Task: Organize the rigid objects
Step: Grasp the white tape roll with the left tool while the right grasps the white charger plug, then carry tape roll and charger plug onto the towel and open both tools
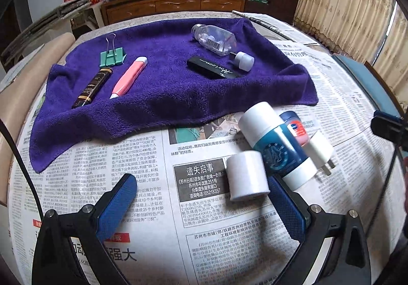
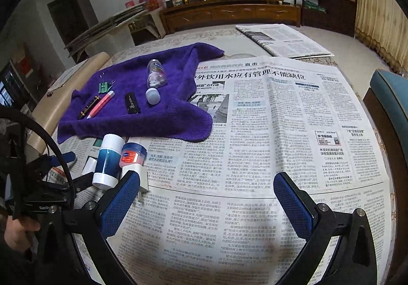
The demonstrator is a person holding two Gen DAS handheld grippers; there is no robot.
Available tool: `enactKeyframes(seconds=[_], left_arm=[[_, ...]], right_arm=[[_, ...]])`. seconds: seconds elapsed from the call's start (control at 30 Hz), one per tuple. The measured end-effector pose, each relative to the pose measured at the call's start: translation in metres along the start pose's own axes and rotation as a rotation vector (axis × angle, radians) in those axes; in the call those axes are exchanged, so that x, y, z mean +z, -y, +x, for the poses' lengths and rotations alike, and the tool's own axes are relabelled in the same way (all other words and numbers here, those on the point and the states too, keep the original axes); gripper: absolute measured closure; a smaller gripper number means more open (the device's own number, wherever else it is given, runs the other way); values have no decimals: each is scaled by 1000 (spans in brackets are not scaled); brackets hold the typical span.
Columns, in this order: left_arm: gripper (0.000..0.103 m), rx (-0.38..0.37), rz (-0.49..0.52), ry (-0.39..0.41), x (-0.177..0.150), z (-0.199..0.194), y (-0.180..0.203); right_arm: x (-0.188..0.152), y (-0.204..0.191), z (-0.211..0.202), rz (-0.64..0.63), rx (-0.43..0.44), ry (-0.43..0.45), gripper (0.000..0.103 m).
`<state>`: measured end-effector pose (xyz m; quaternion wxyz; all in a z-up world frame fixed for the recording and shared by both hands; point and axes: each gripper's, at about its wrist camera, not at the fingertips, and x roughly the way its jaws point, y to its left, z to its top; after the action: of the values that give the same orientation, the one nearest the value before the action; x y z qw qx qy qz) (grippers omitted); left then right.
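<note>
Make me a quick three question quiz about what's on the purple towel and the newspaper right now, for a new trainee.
1. True or false: the clear bottle stands upright on the purple towel.
2. Multiple choice: which item lies off the towel, on the newspaper? A. green binder clip B. pink pen C. small white cylinder D. black Horizon case
3. Fill in: both the left tool and the right tool are ____ and holding nothing.

Key: 1. False, it lies on its side. 2. C. 3. open.
</note>
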<state>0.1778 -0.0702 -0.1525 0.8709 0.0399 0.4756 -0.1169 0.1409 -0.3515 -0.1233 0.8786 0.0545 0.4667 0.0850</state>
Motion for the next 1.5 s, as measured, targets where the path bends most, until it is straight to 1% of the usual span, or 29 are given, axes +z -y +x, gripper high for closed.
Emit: enactKeyframes(seconds=[0.03,0.07,0.13,0.17,0.23,0.27,0.3,0.33,0.37,0.4,0.43,0.47,0.6,0.77,0.87,0.97,1.03,1.1,1.13,1.17,1.2,1.23,1.27,1.33,1.4,1.5], left_arm=[[10,1,7,6,-2,1,2],[16,15,19,20,-3,0,4],[27,15,39,51,-6,-2,7],[29,4,49,66,-6,-2,8],[30,-2,65,69,-4,-2,10],[31,-19,73,71,-3,-2,11],[35,-24,81,72,-1,-1,12],[37,-12,100,67,0,-1,15],[46,-18,110,69,0,-2,16],[59,-25,115,69,0,-3,18],[64,-23,119,67,1,-4,19],[71,-26,120,63,1,-5,19],[72,-46,112,71,-3,-7,14],[72,-42,74,85,-7,-12,-3],[72,-40,60,82,-9,-14,-12],[72,-33,58,85,-10,-17,-20],[72,-37,45,90,-10,-19,-26],[72,-37,36,91,-9,-20,-30],[72,-38,32,93,-9,-21,-32],[72,-39,26,98,-9,-22,-34],[72,-40,24,98,-8,-22,-35],[72,-42,22,99,-8,-23,-36],[72,-42,19,100,-8,-24,-37],[72,-43,16,104,-8,-27,-40],[72,-44,15,110,-8,-31,-42],[72,-51,2,121,-7,-37,-47]], right_arm=[[0,-1,-1,-4,3,1,0],[0,-2,-2,-9,5,5,0],[-1,-4,-5,-13,11,12,0],[-1,-4,-5,-14,15,12,0],[-1,-6,-5,-19,16,10,0],[-2,-7,-4,-21,16,7,0],[-2,-8,-3,-24,16,4,0],[-3,-9,-2,-27,16,1,0],[-3,-10,0,-32,16,-4,0],[-3,-11,1,-35,15,-6,0],[-4,-13,2,-38,16,-9,0],[-5,-15,4,-43,20,-16,0],[-9,-24,10,-72,37,-38,0],[-13,-44,23,-133,58,-60,1],[-16,-58,34,-176,62,-70,3],[-18,-71,45,-223,36,-78,14],[-20,-76,52,-238,25,-88,27],[-22,-82,54,-265,-2,-74,29],[-23,-85,55,-275,-5,-70,32],[-23,-88,56,-285,-18,-61,33],[-24,-91,56,-293,-27,-50,41],[-25,-94,55,-303,-23,-37,52],[-25,-95,55,-308,-19,-35,55],[-25,-96,53,-306,-17,-27,73],[-25,-94,53,-305,-12,-28,76],[-24,-89,50,-273,19,-30,76]])
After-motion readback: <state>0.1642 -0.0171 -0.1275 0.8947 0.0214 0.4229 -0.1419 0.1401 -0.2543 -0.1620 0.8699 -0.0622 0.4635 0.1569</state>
